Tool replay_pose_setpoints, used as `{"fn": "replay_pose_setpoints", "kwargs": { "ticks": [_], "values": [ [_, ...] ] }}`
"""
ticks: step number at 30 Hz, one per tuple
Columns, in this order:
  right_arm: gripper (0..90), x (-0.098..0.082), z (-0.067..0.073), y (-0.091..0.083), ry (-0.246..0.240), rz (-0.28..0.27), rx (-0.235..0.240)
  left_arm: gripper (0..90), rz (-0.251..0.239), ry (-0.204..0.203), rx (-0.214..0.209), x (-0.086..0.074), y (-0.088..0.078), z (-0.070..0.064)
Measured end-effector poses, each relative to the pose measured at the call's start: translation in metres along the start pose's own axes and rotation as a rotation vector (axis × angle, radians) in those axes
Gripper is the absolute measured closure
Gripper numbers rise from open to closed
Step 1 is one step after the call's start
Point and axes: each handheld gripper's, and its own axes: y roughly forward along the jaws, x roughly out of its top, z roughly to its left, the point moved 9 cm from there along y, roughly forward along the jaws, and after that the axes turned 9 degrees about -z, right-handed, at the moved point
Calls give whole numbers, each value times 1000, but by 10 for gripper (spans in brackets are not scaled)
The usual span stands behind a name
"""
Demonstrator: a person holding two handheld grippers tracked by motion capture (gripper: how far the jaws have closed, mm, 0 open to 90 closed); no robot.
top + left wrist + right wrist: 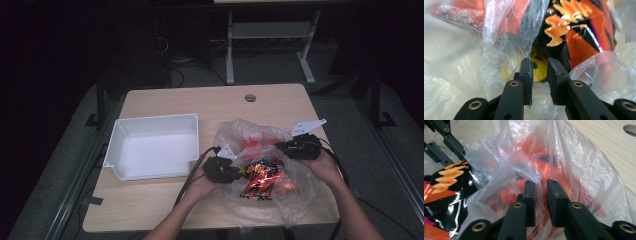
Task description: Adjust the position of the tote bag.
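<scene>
Item one: clear plastic bag (260, 165), crumpled on the right half of the counter (165, 205), holding several snack packets. We count one black-and-orange foil packet (260, 180) lying at the bag's near mouth, between both hands, with more orange packets (541, 162) showing as blurs through the film deeper in.

Item two: white bin (152, 145), left of the bag, with nothing in it.

Item three: left gripper (539, 62). Its jaws stand slightly parted, released, with a fold of film against the left jaw and the foil packet just beyond the tips.

Item four: right gripper (540, 186). Its jaws are likewise a little parted, pressed into the bag's film; we cannot see that anything is pinched.

Risks, in our judgement: thin film could slip into either gap and be gripped along with, or instead of, a packet, dragging the whole bag; glossy foil may slide from the pads; loose packets could spill from the open mouth toward the counter's near edge.

Writing: none legible. We note only yellow-orange flame shapes and a magenta stripe on the foil packet.
</scene>
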Motion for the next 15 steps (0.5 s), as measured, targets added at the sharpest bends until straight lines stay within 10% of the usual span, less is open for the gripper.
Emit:
{"fn": "replay_pose_setpoints", "kwargs": {
  "ticks": [15],
  "values": [
    [663, 21, 17, -39, -36, -68, 21, 726, -59, -3, -24, 22, -15, -8]
  ]
}}
